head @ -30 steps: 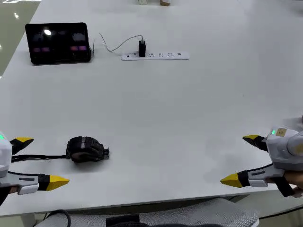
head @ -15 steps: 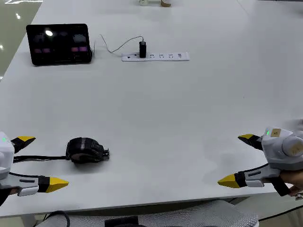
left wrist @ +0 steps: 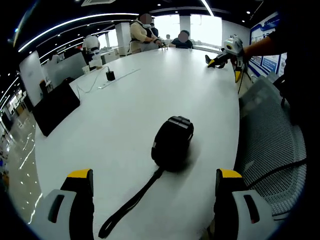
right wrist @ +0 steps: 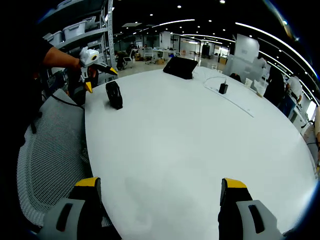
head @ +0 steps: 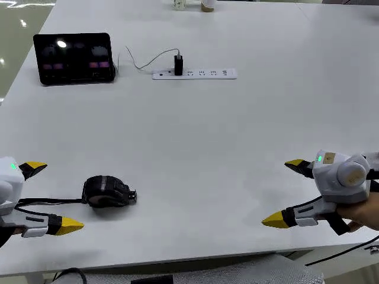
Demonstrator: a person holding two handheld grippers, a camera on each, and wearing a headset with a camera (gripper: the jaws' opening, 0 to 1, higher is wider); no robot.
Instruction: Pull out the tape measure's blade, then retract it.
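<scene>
Head view: tape measure [head: 106,190] lies on the white table [head: 207,130] near its front edge, its strap [head: 50,201] trailing toward the left gripper [head: 56,195]. That gripper's jaws are spread wide, holding nothing. The right gripper [head: 279,192], well apart, is likewise spread and empty.

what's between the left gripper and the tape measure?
A black strap from the tape measure lies on the white table, trailing back between the open jaws of the left gripper. Clearest in the left gripper view.
</scene>
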